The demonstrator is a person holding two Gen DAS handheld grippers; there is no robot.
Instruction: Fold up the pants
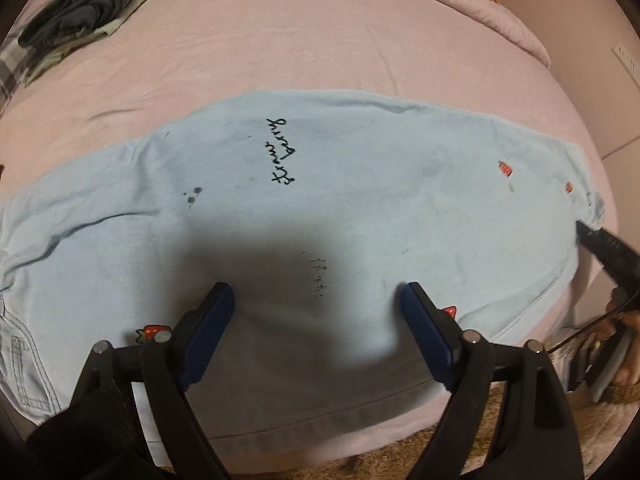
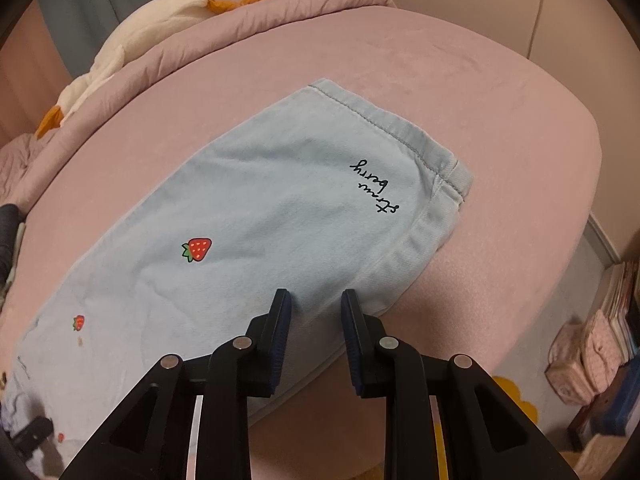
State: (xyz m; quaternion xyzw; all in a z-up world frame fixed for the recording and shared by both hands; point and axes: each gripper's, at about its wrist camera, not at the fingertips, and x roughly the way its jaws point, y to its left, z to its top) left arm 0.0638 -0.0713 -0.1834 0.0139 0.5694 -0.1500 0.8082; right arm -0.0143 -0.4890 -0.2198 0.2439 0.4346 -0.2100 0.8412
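Observation:
Light blue pants (image 1: 340,200) with strawberry prints and black script lie flat across the pink bed, legs stacked, waist at the left. My left gripper (image 1: 316,300) is open wide and empty, hovering over the near edge of the pants' middle. My right gripper (image 2: 315,300) is open with a narrower gap, empty, just above the near edge of the leg (image 2: 280,216) close to the hem (image 2: 400,132). The right gripper also shows in the left wrist view (image 1: 600,240) at the pants' right end.
The pink bed sheet (image 1: 300,40) surrounds the pants. Folded dark and plaid clothes (image 1: 80,4) lie at the far left. A white and orange plush (image 2: 132,48) lies on the rolled quilt at the back. Books and a pink bag (image 2: 592,352) stand on the floor to the right.

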